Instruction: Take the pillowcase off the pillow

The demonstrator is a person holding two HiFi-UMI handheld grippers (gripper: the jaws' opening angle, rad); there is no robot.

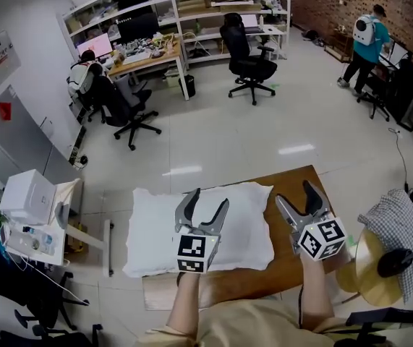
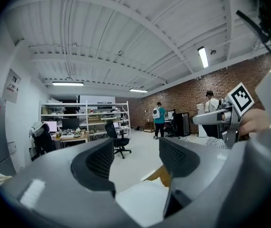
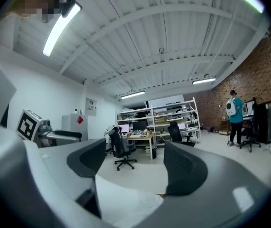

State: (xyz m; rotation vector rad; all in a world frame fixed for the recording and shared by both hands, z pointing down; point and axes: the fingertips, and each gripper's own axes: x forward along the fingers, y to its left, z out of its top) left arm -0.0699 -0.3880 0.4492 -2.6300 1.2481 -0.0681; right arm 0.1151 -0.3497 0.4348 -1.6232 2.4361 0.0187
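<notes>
Pillow count one; left gripper, right gripper: two.

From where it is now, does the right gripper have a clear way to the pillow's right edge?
Probably yes. The right gripper is open beside the pillow, above bare table, with nothing between them. The left gripper is over the pillow's middle, clear of that edge.

Head view looks steeply down on the table; both gripper views face level toward the shelves.
</notes>
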